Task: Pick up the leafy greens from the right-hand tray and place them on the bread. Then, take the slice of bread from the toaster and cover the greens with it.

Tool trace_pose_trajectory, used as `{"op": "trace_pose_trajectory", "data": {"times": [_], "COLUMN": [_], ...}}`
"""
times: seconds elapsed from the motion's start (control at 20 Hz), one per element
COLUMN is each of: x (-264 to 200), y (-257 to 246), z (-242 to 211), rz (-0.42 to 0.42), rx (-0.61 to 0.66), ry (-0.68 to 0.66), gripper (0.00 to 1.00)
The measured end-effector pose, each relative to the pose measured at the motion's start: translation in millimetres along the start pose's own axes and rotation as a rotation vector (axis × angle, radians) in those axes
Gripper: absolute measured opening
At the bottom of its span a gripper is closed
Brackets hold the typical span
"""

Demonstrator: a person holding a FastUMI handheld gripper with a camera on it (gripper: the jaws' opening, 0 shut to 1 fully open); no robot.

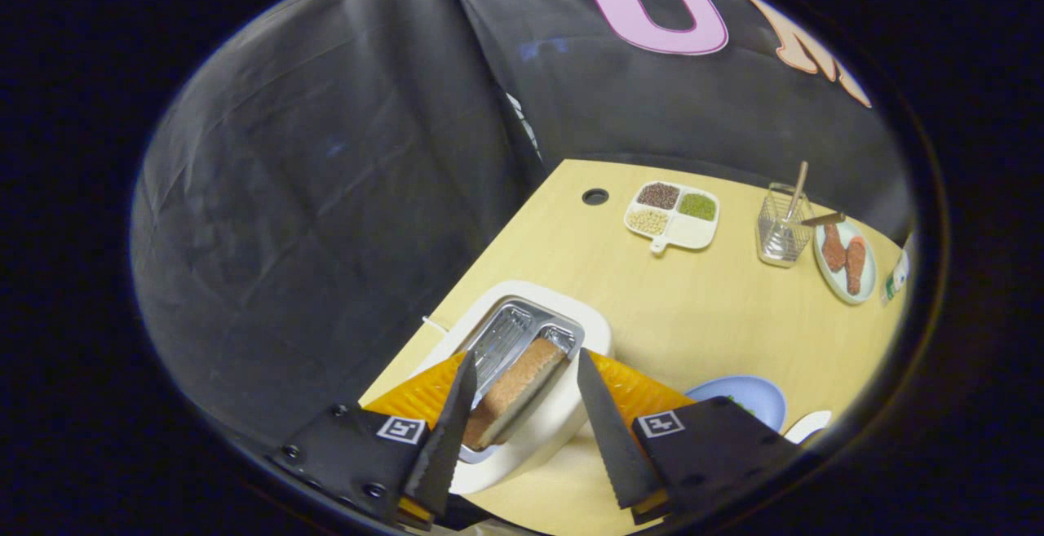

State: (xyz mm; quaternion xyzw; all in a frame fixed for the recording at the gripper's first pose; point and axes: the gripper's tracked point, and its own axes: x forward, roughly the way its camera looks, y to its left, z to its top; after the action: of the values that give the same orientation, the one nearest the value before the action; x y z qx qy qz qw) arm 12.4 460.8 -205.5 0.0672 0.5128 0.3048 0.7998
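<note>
A white toaster (563, 405) stands near the left edge of the wooden table (693, 307), seen from above. A brown slice of bread (514, 393) sticks up out of its right slot; the left slot is bare metal. My gripper (522, 401) hangs open just above the toaster, one finger on each side of the bread slice, neither pressing on it. A pale blue plate (746, 397) with a bit of green on it lies just right of the right finger, mostly hidden behind it.
Farther back on the table sit a white divided dish (673, 214) of beans and grains, a clear cup (781, 230) with a wooden stick, and a pale green plate (846, 263) holding two brown drumsticks. A round hole (594, 196) marks the tabletop. Black cloth walls the booth.
</note>
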Motion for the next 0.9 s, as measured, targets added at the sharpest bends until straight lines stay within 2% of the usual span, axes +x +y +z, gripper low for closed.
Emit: {"op": "trace_pose_trajectory", "data": {"times": [0.25, 0.4, 0.45, 0.7, 0.9], "x": [-3, -5, -5, -25, -43], "y": [2, -3, 2, 1, -6], "z": [-3, 1, -4, 7, 14], "rz": [0.002, -0.013, 0.012, 0.033, 0.061], "rx": [0.003, 0.006, 0.018, 0.013, 0.029], "ry": [0.017, -0.004, 0.021, -0.025, -0.048], "gripper": [0.48, 0.49, 0.16, 0.06, 0.06]}}
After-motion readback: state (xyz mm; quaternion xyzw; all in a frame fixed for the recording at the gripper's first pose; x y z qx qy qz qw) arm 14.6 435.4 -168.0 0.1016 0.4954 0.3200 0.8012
